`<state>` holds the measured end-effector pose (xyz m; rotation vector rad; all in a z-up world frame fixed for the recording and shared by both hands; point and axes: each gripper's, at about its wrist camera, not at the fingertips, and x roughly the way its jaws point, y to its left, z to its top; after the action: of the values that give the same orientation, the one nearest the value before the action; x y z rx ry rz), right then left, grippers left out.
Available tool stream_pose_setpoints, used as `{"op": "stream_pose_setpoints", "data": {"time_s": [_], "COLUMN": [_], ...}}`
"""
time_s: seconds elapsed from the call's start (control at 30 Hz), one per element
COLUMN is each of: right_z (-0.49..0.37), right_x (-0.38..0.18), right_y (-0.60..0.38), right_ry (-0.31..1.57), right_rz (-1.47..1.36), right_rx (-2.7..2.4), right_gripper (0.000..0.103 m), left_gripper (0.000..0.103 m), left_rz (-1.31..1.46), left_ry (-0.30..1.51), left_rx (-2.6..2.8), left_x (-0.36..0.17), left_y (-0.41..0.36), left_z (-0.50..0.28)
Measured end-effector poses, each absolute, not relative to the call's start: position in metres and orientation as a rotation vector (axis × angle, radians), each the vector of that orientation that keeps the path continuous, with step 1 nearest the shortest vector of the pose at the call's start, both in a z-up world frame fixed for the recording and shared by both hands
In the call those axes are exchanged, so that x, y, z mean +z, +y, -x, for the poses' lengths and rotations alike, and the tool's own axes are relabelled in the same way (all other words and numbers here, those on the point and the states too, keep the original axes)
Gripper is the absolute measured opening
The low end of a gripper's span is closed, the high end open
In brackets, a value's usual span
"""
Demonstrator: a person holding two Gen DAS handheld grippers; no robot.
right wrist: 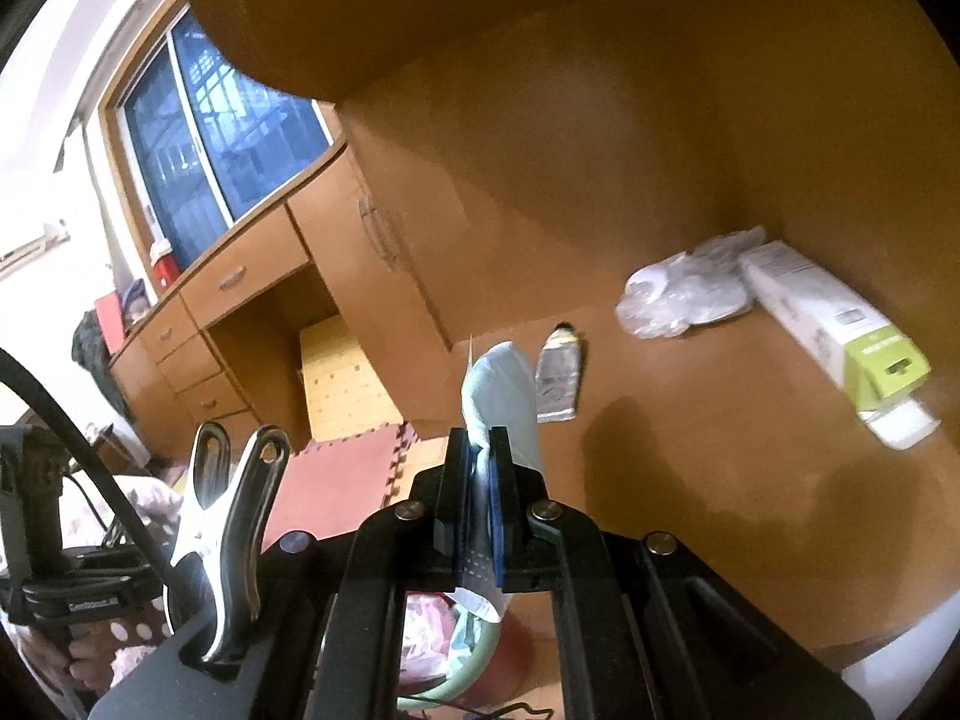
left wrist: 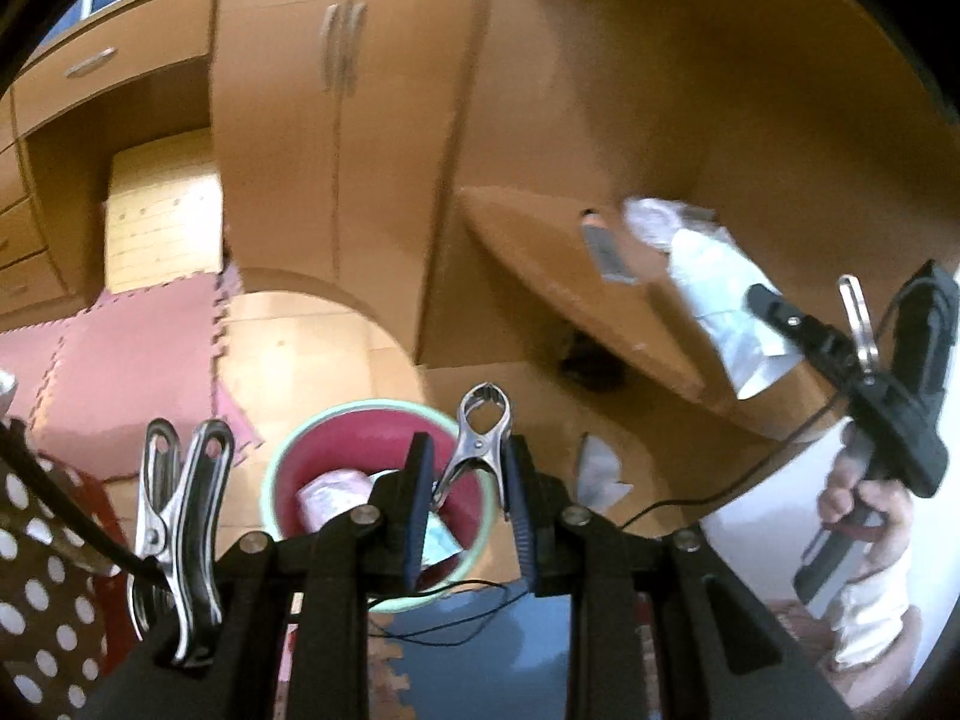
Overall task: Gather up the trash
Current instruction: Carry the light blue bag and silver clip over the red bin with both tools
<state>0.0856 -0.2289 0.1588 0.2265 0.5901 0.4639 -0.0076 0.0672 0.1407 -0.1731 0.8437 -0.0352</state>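
A: What did the right gripper (right wrist: 479, 450) have?

B: Its jaws were pinched on a pale blue mask (right wrist: 501, 402). The mask stuck up past the fingertips, and a white end of it hung out below the jaws. It was held in the air, in front of the desk (right wrist: 720, 480).

A: And the left gripper (left wrist: 465, 468)?

B: Spread apart, with nothing between the pads. A steel clip (left wrist: 477, 438) showed in the gap, but it was not gripped.

A: Where was the bin (left wrist: 384, 480)?

B: On the floor, just beyond the left fingertips. It was red inside with a pale green rim, and some pink and pale blue scraps already lay in it. In the right view its rim (right wrist: 474, 660) showed low down, under the gripper.

A: What was left on the desk?

B: A flattened silver tube (right wrist: 558, 378) lay near the front edge. Behind it sat a crumpled clear bag (right wrist: 684, 294), touching a long white box (right wrist: 828, 324) with a green end. A white scrap (left wrist: 600, 471) lay on the floor, right of the bin.

A: Could the left camera see the other tool?

B: Yes, at the right edge, over the desk and held in a hand (left wrist: 864, 510). It was too blurred there to tell the jaws.
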Motion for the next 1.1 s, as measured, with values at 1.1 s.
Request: {"op": "stream_pose_setpoints", "data": {"time_s": [1.1], "right_z": [-0.12], "right_x": [0.035], "right_y": [-0.064], "right_ry": [0.951], "right_rz": [-0.033], "right_rx": [0.623], "right_gripper": [0.007], "left_gripper": [0.025], "left_rz": [0.28], "left_ry": [1.006], "left_rx": [0.113], "left_x": [-0.007], "left_y": [0.121], "left_z": [-0.045]}}
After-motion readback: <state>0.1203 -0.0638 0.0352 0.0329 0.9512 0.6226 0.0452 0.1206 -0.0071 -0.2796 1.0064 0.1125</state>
